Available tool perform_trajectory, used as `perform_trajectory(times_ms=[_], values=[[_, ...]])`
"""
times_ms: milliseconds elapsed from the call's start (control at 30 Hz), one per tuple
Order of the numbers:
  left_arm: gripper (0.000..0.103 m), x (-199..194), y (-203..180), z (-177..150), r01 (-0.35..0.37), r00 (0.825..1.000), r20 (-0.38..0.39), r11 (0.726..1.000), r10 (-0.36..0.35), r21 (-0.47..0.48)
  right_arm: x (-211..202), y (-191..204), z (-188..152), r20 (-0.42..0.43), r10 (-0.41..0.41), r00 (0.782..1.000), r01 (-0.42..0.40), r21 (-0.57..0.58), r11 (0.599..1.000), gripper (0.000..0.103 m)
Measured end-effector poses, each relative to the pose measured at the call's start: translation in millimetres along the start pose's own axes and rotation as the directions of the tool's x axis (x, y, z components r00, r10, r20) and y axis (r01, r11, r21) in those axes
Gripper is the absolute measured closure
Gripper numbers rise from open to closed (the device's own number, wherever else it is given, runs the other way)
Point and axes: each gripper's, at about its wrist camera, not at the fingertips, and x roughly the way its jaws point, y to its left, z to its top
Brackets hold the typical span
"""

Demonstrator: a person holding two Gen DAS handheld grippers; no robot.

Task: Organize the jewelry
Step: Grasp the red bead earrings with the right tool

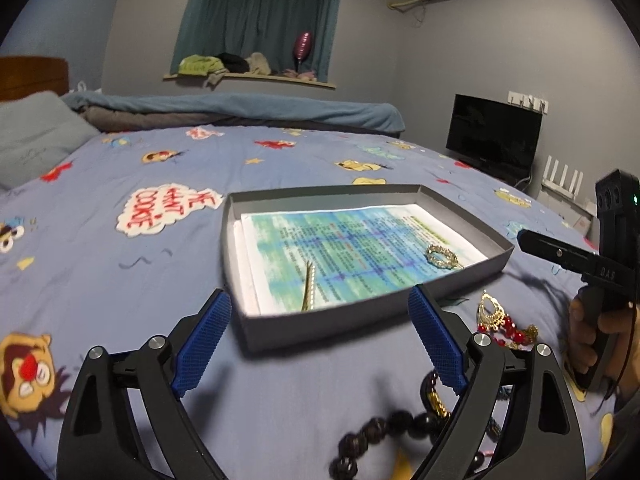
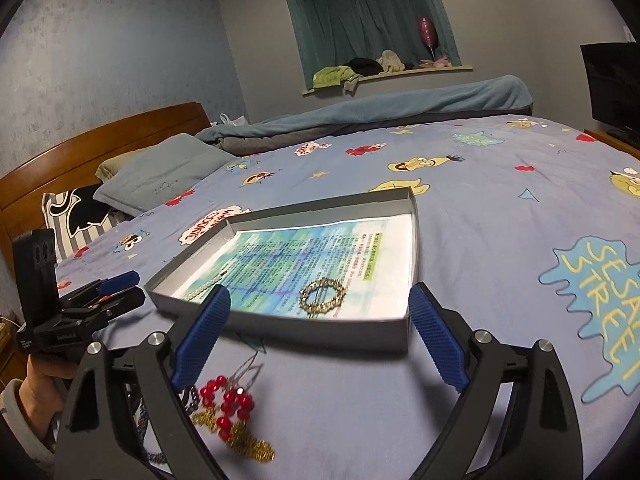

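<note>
A shallow grey box (image 1: 256, 326) lined with a printed paper lies on the bed; it also shows in the right wrist view (image 2: 396, 334). Inside lie a gold ring-shaped brooch (image 1: 441, 258) (image 2: 322, 295) and a thin gold pearl hairpin (image 1: 309, 288) (image 2: 204, 289). Red-bead and gold earrings (image 1: 502, 322) (image 2: 228, 404) lie on the sheet in front of the box. A dark bead bracelet (image 1: 384, 428) lies under my left gripper (image 1: 320, 348), which is open and empty just before the box. My right gripper (image 2: 320, 340) is open and empty, above the earrings.
The bed has a blue cartoon-print sheet (image 1: 120, 280), a pillow (image 2: 160, 172) and rolled blanket (image 1: 240, 108) at the far side. A wooden headboard (image 2: 100, 140) stands left, a black monitor (image 1: 494, 136) right. Each gripper shows in the other's view (image 1: 560, 256) (image 2: 100, 296).
</note>
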Motion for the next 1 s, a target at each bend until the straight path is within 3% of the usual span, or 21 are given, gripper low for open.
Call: perform_trajectory(times_ms=[367, 667, 833, 1000], values=[[0.013, -18.2, -9.1, -15.7, 0.004, 1.0, -0.012, 1.0, -0.004, -0.008, -10.2, 20.3, -18.7, -0.058, 0.031, 0.998, -0.034, -0.065, 0.997, 0.016], [0.013, -17.9, -15.6, -18.4, 0.001, 1.0, -0.026, 1.0, 0.0, 0.018, 6.3, 42.9, -30.3, -0.179, 0.048, 0.983, -0.077, -0.156, 0.985, 0.039], [0.013, -14.5, -17.1, -19.1, -0.002, 0.999, -0.041, 1.0, 0.003, 0.028, 16.4, 46.1, -36.0, -0.237, 0.039, 0.971, -0.082, -0.174, 0.981, 0.06], [0.013, -11.2, -26.4, -19.5, 0.019, 0.998, -0.055, 0.998, -0.015, 0.067, 22.5, 52.7, -41.4, -0.27, 0.024, 0.963, -0.082, -0.205, 0.975, 0.064]])
